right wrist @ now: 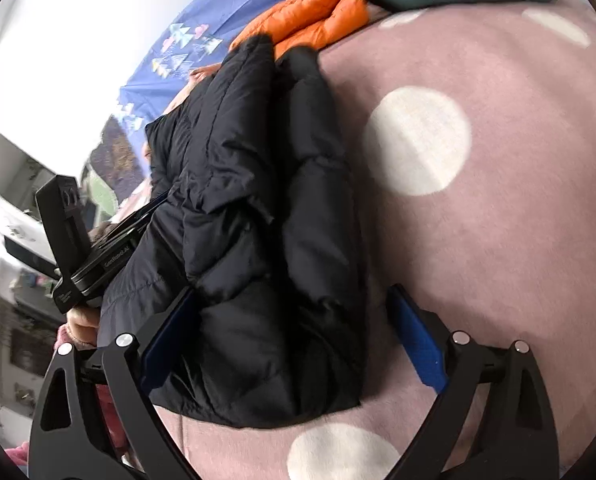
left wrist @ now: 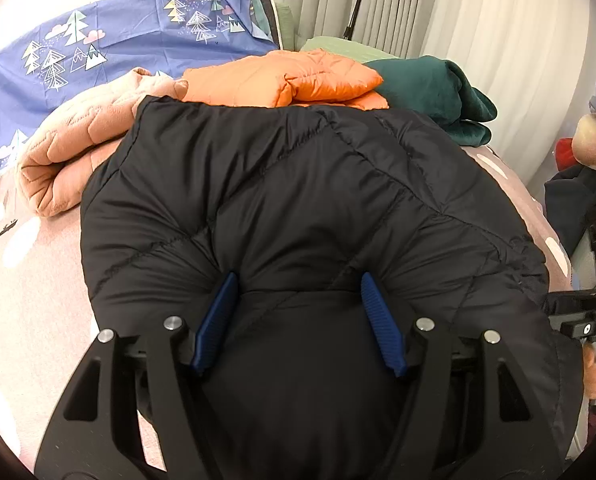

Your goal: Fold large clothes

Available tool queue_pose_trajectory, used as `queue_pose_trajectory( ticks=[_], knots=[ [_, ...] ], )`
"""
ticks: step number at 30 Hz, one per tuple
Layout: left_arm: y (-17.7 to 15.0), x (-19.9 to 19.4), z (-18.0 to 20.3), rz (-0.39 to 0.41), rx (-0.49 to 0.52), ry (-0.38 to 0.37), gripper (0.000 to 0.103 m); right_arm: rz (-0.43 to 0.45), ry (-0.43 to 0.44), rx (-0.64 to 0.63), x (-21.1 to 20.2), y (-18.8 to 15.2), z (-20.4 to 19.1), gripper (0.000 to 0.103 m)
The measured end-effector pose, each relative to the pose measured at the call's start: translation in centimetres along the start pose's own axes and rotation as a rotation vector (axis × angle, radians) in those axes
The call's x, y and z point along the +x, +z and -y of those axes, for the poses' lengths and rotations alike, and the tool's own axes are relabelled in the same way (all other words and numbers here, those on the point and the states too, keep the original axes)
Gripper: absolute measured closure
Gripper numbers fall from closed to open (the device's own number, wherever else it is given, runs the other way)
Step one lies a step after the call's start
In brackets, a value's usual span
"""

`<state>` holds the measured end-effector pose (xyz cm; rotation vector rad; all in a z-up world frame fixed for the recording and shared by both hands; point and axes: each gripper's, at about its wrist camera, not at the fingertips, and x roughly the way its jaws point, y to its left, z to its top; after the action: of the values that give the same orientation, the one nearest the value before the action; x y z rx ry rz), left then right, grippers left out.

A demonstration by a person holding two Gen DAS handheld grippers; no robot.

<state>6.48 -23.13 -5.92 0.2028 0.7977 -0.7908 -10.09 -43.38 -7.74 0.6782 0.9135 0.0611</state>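
Left wrist: left gripper (left wrist: 296, 322) fingers angled down, clamping black jacket (left wrist: 298, 200); right gripper (right wrist: 294, 338) fingers apart.

Left tongs (left wrist: 298, 300) pinching black puffer jacket (left wrist: 298, 184) (bunched fabric), orange jacket (left wrist: 286, 78) behind

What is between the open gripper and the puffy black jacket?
Nothing visible. The right gripper stands open with the folded black quilted puffer jacket already between its blue pads, lying on the pink spotted bedspread. No other item blocks it.
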Motion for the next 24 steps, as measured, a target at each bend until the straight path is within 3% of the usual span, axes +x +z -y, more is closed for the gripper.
queue_pose_trajectory(
  ticks=[1,4,5,6,8,10,14,17,18,20,24],
  knots=[
    [0.0,0.0,0.0,0.001,-0.001,0.000,0.038,0.042,-0.045,-0.012,-1.0,0.1,-0.4,0.014],
    [0.0,0.0,0.0,0.004,-0.003,-0.001,0.038,0.225,-0.133,-0.176,-4.6,0.3,-3.8,0.040],
    [0.0,0.0,0.1,0.004,-0.004,-0.001,0.038,0.242,-0.115,-0.216,-4.9,0.2,-4.7,0.055],
    [0.0,0.0,0.1,0.005,-0.004,-0.001,0.038,0.239,-0.085,-0.255,-4.9,0.0,-5.6,0.063],
    [0.0,0.0,0.1,0.008,-0.005,-0.002,0.038,0.156,-0.088,-0.314,-2.8,-0.8,-6.9,0.068],
    [0.0,0.0,0.0,0.014,-0.009,-0.011,0.038,0.052,-0.163,-0.293,0.9,-1.7,-6.1,0.069],
    [0.0,-1.5,0.1,0.022,-0.005,0.005,0.038,0.056,-0.117,-0.201,1.9,-1.8,-4.8,0.070],
    [-0.6,-5.1,0.8,0.070,0.001,0.020,0.032,0.050,-0.120,-0.220,1.8,-1.9,-4.8,0.070],
    [-1.4,-7.0,1.1,0.105,0.000,0.016,0.025,0.054,-0.119,-0.224,1.7,-1.9,-4.8,0.070],
    [-3.6,-10.5,1.9,0.147,0.016,-0.011,0.022,0.055,-0.113,-0.217,1.6,-1.9,-4.6,0.069],
    [-9.1,-14.1,4.7,0.100,0.131,-0.033,0.018,0.063,-0.110,-0.215,1.7,-2.4,-4.5,0.069]
  ],
)
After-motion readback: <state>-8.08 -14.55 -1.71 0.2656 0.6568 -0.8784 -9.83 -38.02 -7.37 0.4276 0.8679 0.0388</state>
